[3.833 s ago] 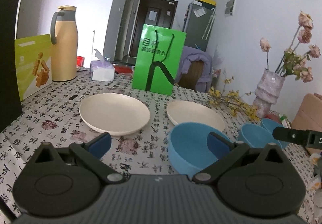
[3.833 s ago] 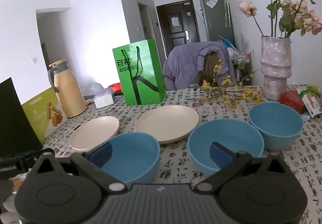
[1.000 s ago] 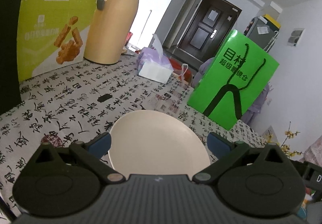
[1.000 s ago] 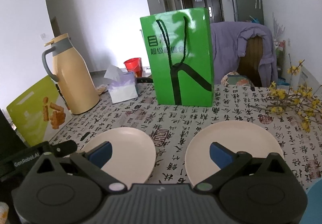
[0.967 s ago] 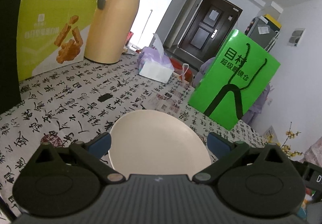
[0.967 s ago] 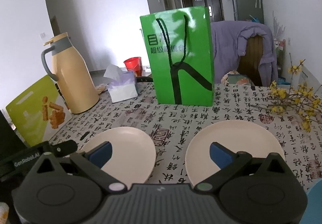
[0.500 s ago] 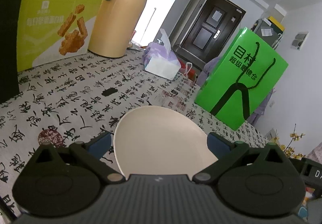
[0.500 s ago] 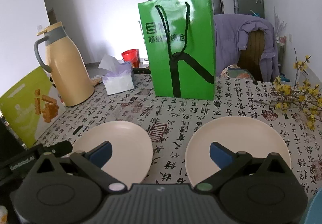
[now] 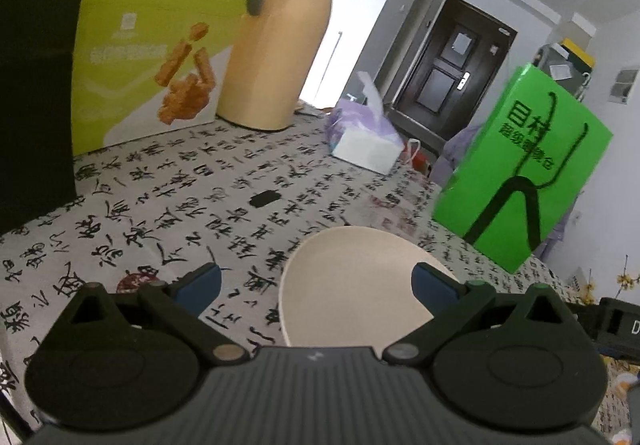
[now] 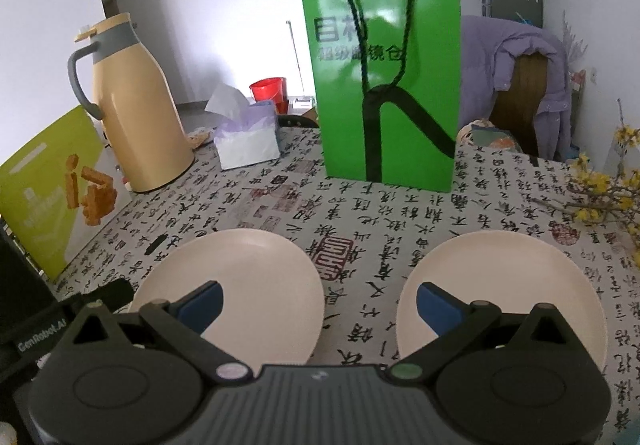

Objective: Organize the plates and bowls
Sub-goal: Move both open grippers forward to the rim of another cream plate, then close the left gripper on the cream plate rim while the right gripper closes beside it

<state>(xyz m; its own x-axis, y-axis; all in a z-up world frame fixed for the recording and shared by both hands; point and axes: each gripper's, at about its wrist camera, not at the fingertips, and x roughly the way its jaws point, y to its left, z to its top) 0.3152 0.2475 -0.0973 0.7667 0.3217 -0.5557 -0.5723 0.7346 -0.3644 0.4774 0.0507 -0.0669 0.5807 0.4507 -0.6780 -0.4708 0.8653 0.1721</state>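
Two cream plates lie side by side on the calligraphy-print tablecloth. In the left wrist view the left plate [image 9: 352, 281] sits just ahead of my left gripper [image 9: 316, 285], mostly between its open blue-padded fingers and toward the right one. In the right wrist view my right gripper [image 10: 320, 301] stands open above the gap between the left plate [image 10: 248, 277] and the right plate [image 10: 516, 277]; its left pad overlaps the left plate, its right pad the right plate. Neither gripper holds anything. No blue bowls show.
A green paper bag [image 10: 384, 77] stands behind the plates. A tan thermos jug [image 10: 136, 105], a tissue box [image 10: 248, 141] and a yellow-green snack box [image 9: 152, 45] line the far left. Yellow flower sprigs [image 10: 600, 185] lie at the right. The left gripper's body [image 10: 60, 321] shows at lower left.
My left gripper has swung left and closer to the table, so the plate now sits toward its right finger. My right gripper has moved forward; the plates and bag look larger.
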